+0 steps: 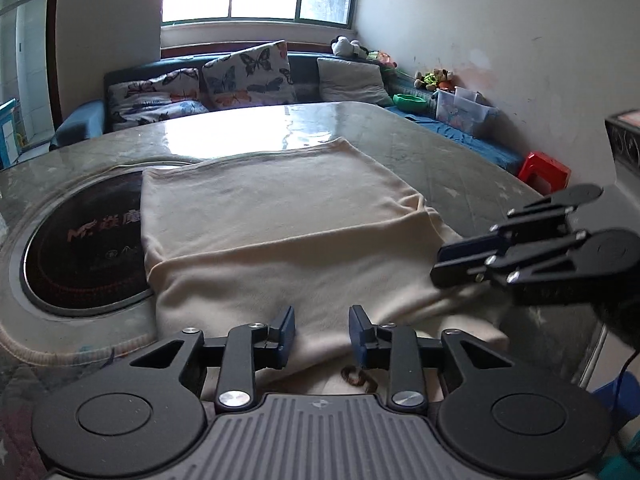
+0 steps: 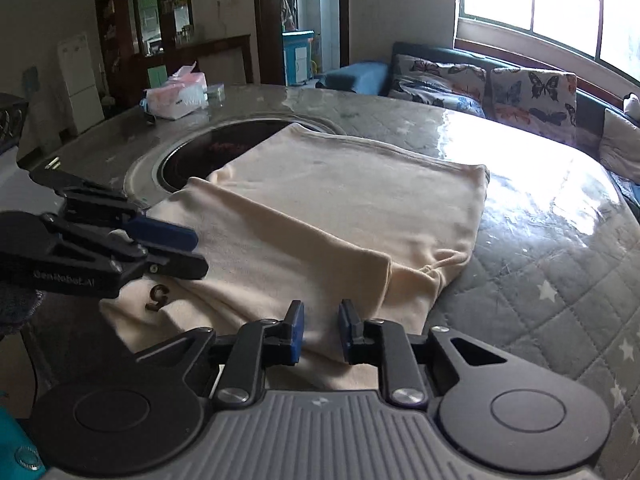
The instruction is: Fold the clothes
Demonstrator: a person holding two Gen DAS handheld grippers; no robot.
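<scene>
While both my tongs hover at the near hem:
Left tongs [image 1: 322, 330]: spread, pinching nothing.
Right tongs [image 2: 321, 330]: spread, empty.
Shirt [image 1: 272, 216]: cream, folded on table [image 1: 460, 148].

"GenRobot.AI" on left tongs [image 2: 192, 248]; "5" on garment [image 2: 320, 216]

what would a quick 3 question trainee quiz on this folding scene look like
1. True or false: the cream garment partly covers the round black cooktop set into the table.
2. What lies between the left gripper jaws? A) a pillow B) cream fabric C) a tissue pack
3. Fill in: a brown mark shaped like the digit ___ shows on the cloth near the left gripper.

Key: 1 true; 2 B; 3 five. The jaws of both grippers, including the right gripper, stand apart over the fabric, not clamped.
</scene>
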